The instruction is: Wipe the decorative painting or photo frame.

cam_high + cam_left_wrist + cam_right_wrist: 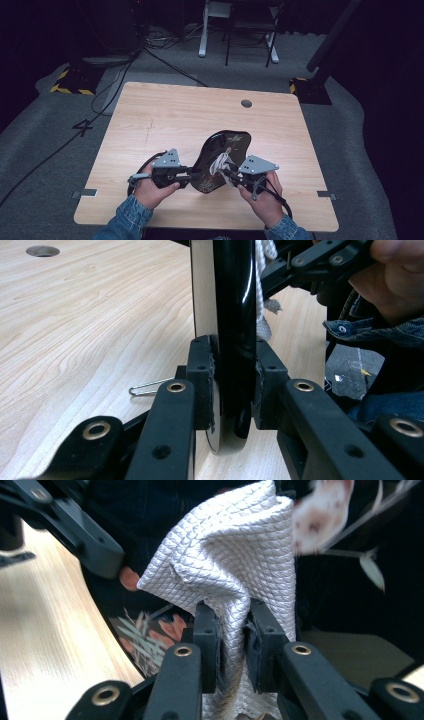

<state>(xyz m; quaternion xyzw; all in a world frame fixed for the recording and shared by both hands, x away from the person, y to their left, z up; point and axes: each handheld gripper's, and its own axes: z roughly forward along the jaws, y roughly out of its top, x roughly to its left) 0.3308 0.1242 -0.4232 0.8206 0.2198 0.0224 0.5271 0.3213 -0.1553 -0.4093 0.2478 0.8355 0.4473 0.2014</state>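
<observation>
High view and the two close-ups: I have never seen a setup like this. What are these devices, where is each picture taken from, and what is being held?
No robot here: a person in denim sleeves holds a hand-operated two-jaw tool in each hand. The high view looks down on a wooden table from above the person's side. The other two pictures come from cameras riding on the tools, looking along their black jaws.

The left tool is shut on the rim of a black lacquered tray with a floral pattern, holding it tilted up off the table. The right tool is shut on a white textured cloth, which it holds against the tray's patterned face. A small metal clip lies on the table.
</observation>
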